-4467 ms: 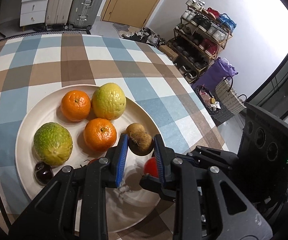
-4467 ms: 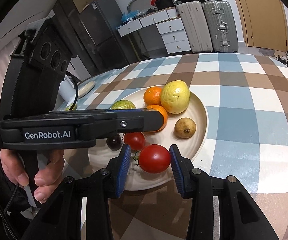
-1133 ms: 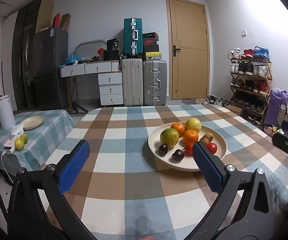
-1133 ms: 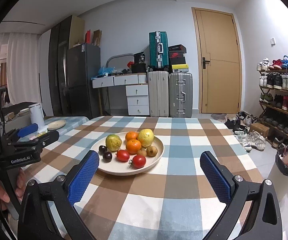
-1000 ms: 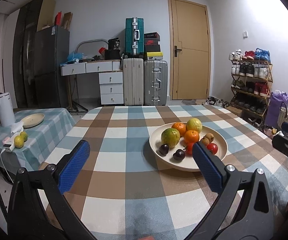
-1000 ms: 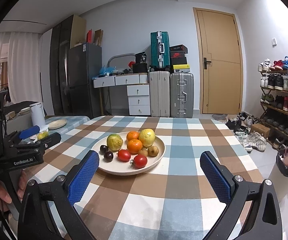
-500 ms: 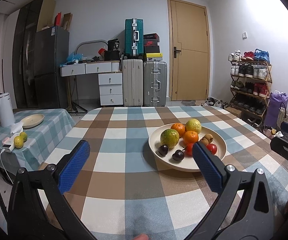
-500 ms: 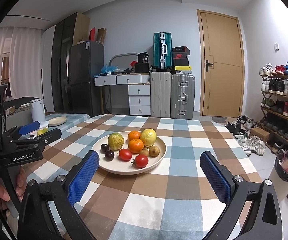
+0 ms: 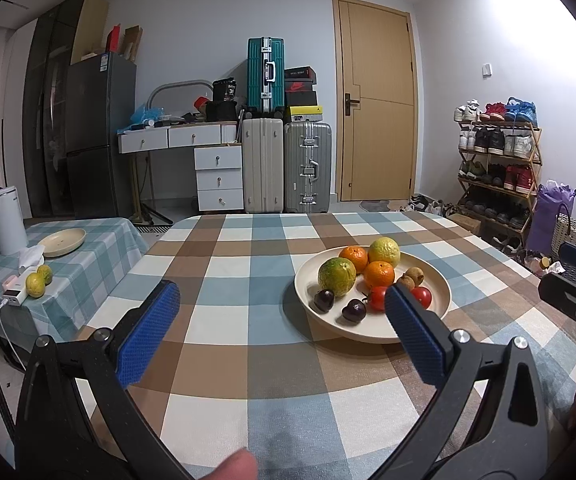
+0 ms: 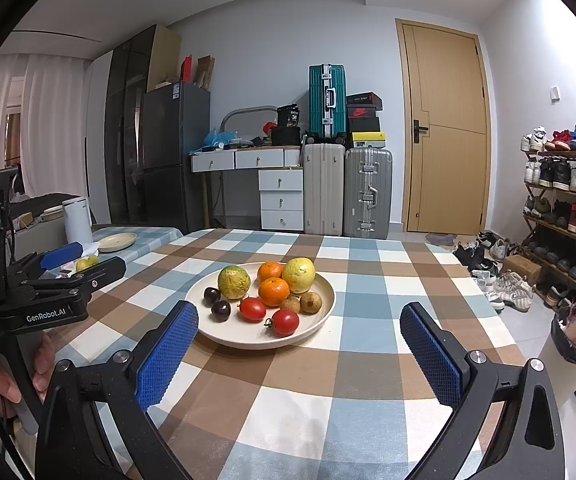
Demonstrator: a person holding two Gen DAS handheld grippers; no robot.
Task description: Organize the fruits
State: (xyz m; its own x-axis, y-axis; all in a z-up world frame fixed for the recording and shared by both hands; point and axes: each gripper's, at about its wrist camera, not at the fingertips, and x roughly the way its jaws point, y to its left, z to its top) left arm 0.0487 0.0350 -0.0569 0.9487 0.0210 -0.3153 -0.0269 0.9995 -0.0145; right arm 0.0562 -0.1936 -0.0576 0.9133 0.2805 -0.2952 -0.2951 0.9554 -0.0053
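A cream plate (image 9: 439, 300) (image 10: 323, 300) sits on the checked table and holds fruit: two oranges (image 10: 274, 291), a yellow citrus (image 10: 299, 275), a green citrus (image 10: 234, 282), two tomatoes (image 10: 285, 322), two dark plums (image 10: 221, 310) and two small brown fruits (image 10: 310, 302). My left gripper (image 9: 280, 304) is open and empty, held back from the plate above the near table. My right gripper (image 10: 299, 326) is open and empty, also well short of the plate. The left gripper body shows at the left of the right wrist view (image 10: 44, 292).
A side table (image 9: 88, 236) at the left holds a small plate (image 9: 64, 237), a white kettle (image 9: 8, 220) and two lemons (image 9: 36, 284). Suitcases (image 9: 284, 164), drawers and a door stand behind. A shoe rack (image 9: 495, 168) and bags stand at the right.
Both grippers have opened, let go of the fruit on the plate and drawn far back from it. Over the last second they barely move.
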